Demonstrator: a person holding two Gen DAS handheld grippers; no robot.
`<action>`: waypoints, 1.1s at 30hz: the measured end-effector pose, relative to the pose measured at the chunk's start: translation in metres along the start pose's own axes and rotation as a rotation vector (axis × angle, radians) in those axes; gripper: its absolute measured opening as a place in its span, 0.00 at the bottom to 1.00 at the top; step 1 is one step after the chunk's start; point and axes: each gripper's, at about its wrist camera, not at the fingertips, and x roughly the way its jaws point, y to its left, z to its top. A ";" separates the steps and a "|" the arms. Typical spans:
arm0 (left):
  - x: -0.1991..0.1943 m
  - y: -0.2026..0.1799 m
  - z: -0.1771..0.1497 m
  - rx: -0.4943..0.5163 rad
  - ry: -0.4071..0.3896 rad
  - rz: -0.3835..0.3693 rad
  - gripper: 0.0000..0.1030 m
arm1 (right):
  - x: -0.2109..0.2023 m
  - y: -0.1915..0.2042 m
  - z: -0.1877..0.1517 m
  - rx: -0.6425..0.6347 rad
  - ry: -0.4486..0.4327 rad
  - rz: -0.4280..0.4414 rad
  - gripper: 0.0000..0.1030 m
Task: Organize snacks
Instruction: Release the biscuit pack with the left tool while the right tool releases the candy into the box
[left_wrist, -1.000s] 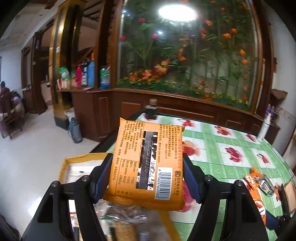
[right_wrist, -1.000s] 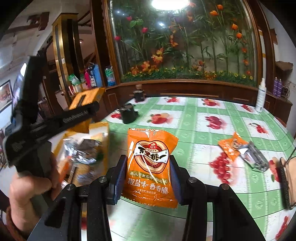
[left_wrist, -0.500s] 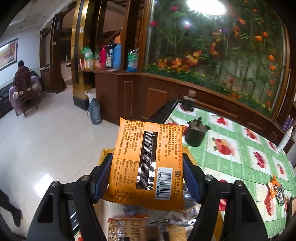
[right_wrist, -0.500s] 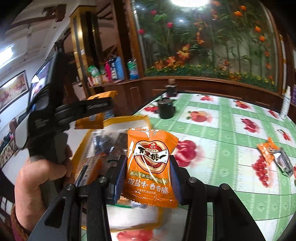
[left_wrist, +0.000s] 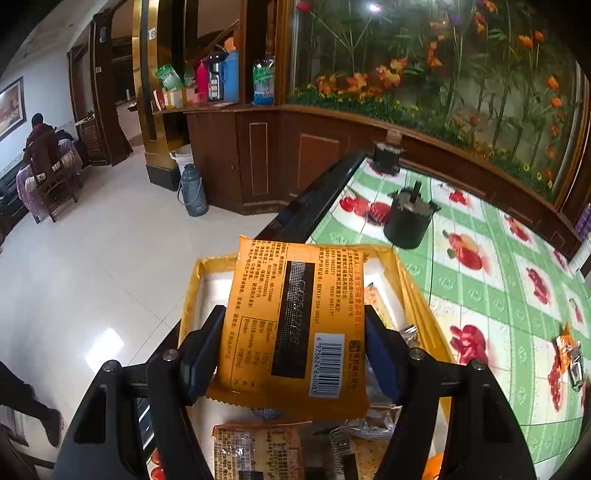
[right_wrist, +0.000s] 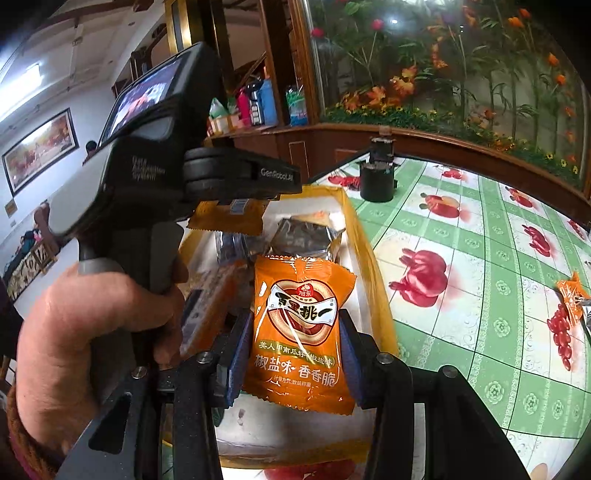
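Left gripper (left_wrist: 293, 347) clamps the orange packet (left_wrist: 295, 321) by its side edges, barcode side showing, centre frame. Right gripper (right_wrist: 288, 354) pinches the seed packet (right_wrist: 299, 332) likewise, jaws narrower. Both hang upright over the yellow box (right_wrist: 373, 266), lower centre, probably so they can drop in among the snacks already there. One loose wrapper (right_wrist: 570, 295) lies on the tablecloth (right_wrist: 480, 258), far right.

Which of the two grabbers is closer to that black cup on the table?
Left, though only slightly. The left gripper holds its packet over the yellow box's far part, towards the black cup; the right gripper holds its packet over the near part.
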 end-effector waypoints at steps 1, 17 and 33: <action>0.001 -0.001 0.000 0.005 0.003 0.002 0.69 | 0.001 0.000 -0.001 0.002 0.004 0.002 0.47; 0.012 -0.007 -0.005 0.079 0.064 0.020 0.69 | 0.013 -0.009 -0.007 0.010 0.058 -0.053 0.48; 0.015 -0.010 -0.007 0.094 0.076 0.027 0.69 | 0.012 -0.005 -0.010 -0.030 0.055 -0.061 0.55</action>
